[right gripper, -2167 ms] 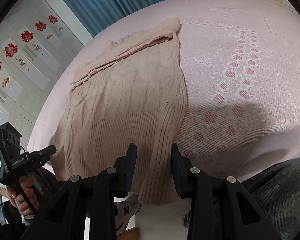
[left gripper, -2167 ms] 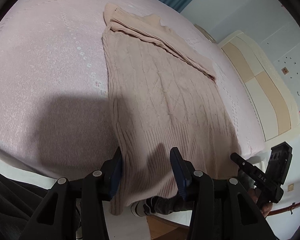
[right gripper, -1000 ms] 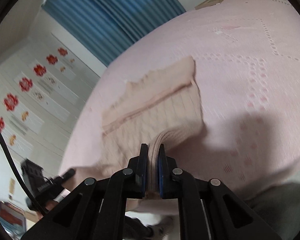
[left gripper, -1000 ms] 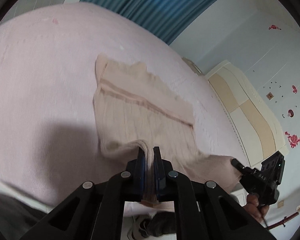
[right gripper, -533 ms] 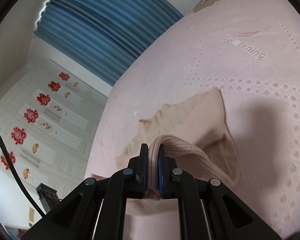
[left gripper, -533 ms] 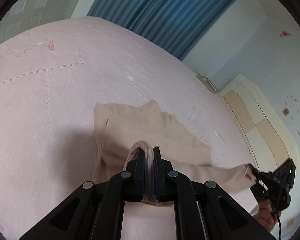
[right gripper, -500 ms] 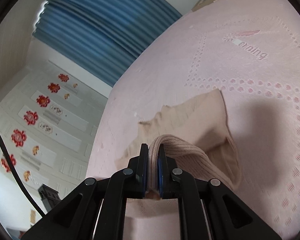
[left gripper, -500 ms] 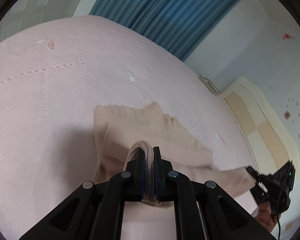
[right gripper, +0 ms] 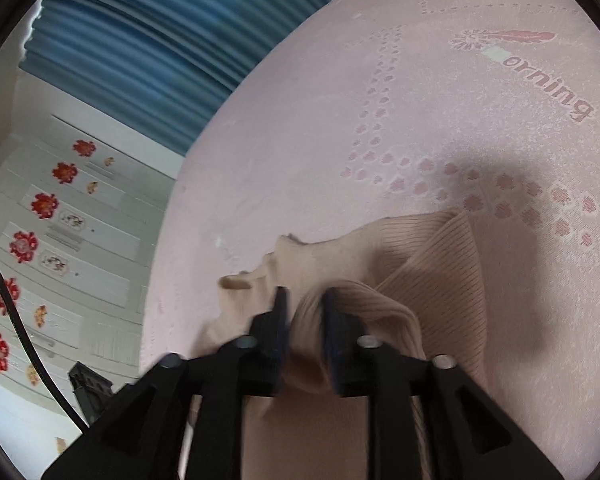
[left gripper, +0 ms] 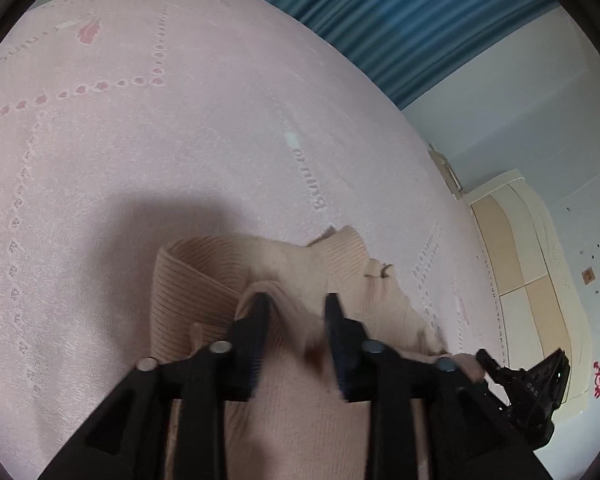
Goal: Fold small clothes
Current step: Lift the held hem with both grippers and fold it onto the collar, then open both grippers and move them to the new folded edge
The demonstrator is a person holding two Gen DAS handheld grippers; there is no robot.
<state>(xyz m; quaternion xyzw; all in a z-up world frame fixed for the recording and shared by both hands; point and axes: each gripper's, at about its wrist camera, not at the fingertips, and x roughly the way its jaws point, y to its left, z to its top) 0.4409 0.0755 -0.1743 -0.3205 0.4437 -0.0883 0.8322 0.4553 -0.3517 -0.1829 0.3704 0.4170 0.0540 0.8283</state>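
A beige knitted sweater [left gripper: 204, 280] lies on the pink bedspread [left gripper: 140, 120], its ribbed hem folded forward over the collar end. My left gripper [left gripper: 296, 300] hovers just over the folded edge. Its jaws are opening, with the hem lying loose between and below the fingers. In the right wrist view the same sweater [right gripper: 432, 264] is doubled over. My right gripper [right gripper: 305, 294] has its jaws opening too, and a bunched fold of the hem still sits in the gap. The right gripper's body [left gripper: 528, 384] shows at the lower right of the left wrist view.
The bedspread [right gripper: 380, 80] stretches far ahead, with dotted patterns and lettering. A blue curtain [left gripper: 380, 20] hangs behind the bed. A cream headboard [left gripper: 512, 248] stands to the right, and white wardrobe doors with red flower stickers [right gripper: 52, 208] to the left.
Both grippers carried the hem forward over the sweater toward its collar and sank to the bed. Their jaws, clamped on the hem before, have now parted.
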